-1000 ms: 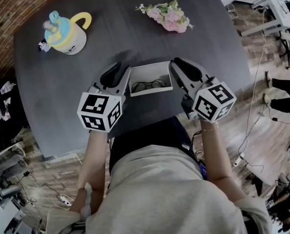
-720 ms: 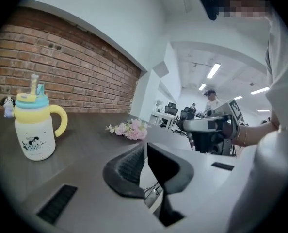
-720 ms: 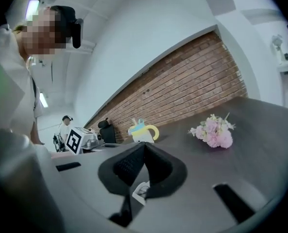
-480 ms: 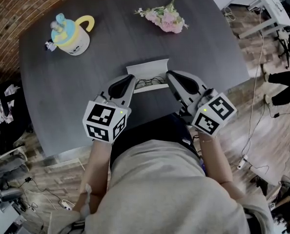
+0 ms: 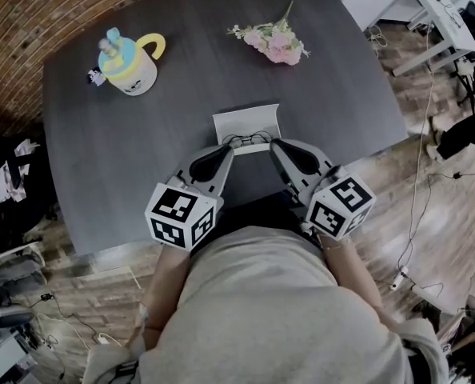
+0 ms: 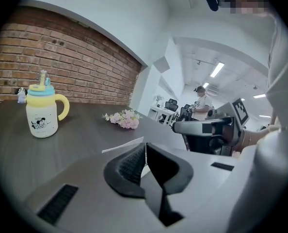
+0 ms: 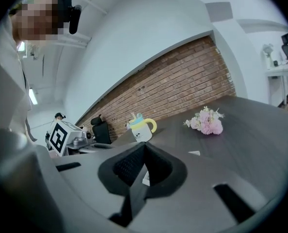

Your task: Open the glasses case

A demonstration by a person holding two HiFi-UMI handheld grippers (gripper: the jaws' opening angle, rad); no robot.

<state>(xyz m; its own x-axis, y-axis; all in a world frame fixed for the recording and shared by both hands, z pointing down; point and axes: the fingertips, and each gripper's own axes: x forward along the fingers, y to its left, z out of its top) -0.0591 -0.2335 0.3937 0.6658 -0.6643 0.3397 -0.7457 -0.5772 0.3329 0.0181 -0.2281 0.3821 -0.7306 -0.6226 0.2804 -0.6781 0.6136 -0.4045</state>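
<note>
Head view — left gripper (image 5: 221,150) and right gripper (image 5: 277,147) jaws together, beside the open glasses case (image 5: 247,123)

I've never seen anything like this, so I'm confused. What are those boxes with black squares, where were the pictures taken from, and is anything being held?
There is no robot here. A person holds a pinching tool in each hand, and the patterned cubes are part of those tools. The head view comes from a camera on the person's head, looking down. The other two pictures come from cameras riding on the left gripper and the right gripper, looking along their jaws. On the dark table are a white glasses case, already open with glasses inside, a cup with a yellow handle, and pink flowers. Both tools are pinched shut with nothing in them, close to the case's near edge.
</note>
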